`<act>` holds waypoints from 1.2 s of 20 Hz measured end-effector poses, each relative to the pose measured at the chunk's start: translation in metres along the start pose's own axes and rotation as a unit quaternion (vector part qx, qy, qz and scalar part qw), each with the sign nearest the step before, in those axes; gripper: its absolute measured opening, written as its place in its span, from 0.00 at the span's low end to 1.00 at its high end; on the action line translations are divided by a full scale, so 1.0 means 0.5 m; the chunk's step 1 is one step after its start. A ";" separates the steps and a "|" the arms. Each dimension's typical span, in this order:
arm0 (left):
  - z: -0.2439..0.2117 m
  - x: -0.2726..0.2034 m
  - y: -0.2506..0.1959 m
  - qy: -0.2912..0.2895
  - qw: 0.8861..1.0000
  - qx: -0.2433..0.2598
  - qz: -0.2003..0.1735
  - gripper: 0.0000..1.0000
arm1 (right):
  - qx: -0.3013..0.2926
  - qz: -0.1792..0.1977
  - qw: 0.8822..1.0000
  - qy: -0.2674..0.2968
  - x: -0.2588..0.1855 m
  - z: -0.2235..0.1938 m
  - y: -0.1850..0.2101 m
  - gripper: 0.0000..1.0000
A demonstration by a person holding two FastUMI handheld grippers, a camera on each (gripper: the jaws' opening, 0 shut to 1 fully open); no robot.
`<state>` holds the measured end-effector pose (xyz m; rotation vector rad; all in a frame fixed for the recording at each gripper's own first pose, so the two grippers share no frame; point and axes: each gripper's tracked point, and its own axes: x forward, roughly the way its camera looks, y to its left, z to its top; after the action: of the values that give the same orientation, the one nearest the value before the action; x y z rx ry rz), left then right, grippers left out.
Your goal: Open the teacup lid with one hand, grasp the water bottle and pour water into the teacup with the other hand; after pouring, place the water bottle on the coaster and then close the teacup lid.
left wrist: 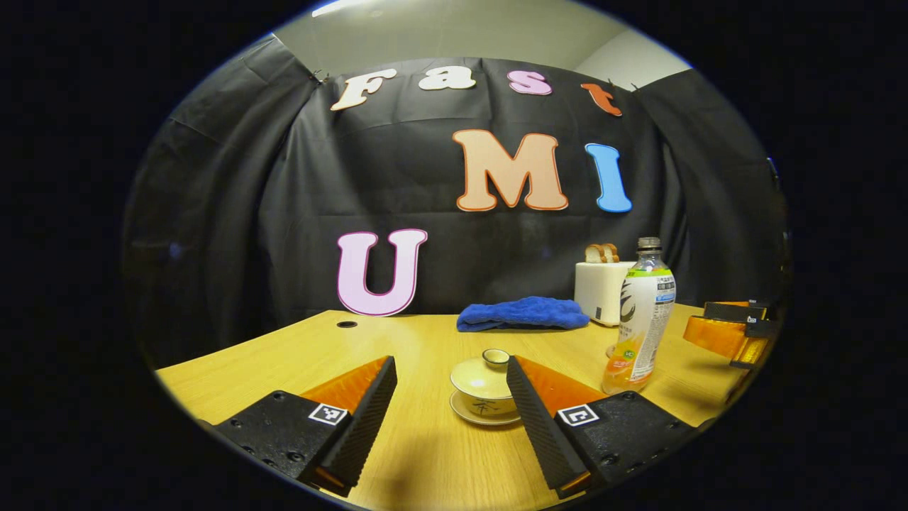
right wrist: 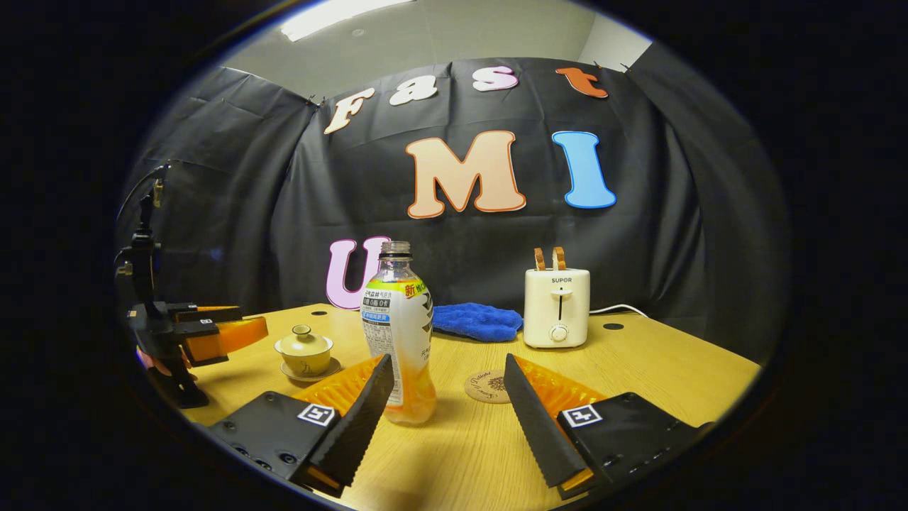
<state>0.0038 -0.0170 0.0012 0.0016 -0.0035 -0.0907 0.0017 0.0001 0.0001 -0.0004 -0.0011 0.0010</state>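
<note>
In the left gripper view, the left gripper [left wrist: 450, 419] hovers low over the wooden tabletop [left wrist: 425, 461], jaws spread wide with nothing between them. The lidded teacup [left wrist: 486, 387] sits on its saucer just ahead, touching neither finger. The water bottle [left wrist: 640, 319] stands upright to its right, uncapped.

In the right gripper view, the right gripper [right wrist: 447, 419] is also wide open; the bottle stands by its left finger, the round coaster [right wrist: 488, 387] lies between the fingers farther off. A blue cloth [right wrist: 477, 321] and a white toaster [right wrist: 557, 306] sit at the far edge.
</note>
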 end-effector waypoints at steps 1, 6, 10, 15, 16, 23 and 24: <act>0.001 0.004 -0.003 -0.001 1.000 0.000 -0.005 0.91 | 0.000 0.000 1.000 0.000 0.001 0.001 0.000 0.99; -0.001 0.035 -0.035 -0.001 0.999 0.003 -0.044 0.91 | 0.000 0.000 1.000 0.000 0.000 0.000 0.000 0.99; -0.004 0.064 -0.058 0.003 0.997 0.005 -0.072 0.91 | 0.000 0.003 1.000 0.000 0.001 -0.001 0.002 0.99; -0.031 0.103 -0.076 0.041 0.996 0.013 -0.084 0.88 | 0.000 0.007 1.000 -0.001 0.002 -0.001 0.006 1.00; -0.034 0.115 -0.083 0.048 0.995 0.018 -0.090 0.88 | 0.000 0.008 1.000 -0.001 0.002 -0.001 0.007 0.99; -0.047 0.141 -0.096 0.067 0.993 0.033 -0.096 0.74 | 0.000 0.012 1.000 -0.002 0.004 -0.001 0.010 0.94; -0.044 0.143 -0.092 0.068 0.993 0.032 -0.094 0.71 | 0.000 0.013 1.000 -0.002 0.004 -0.002 0.010 0.94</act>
<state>0.0710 -0.0692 -0.0208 0.0715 0.1300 -0.2780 0.0036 0.0054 -0.0011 -0.0007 -0.0044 0.0266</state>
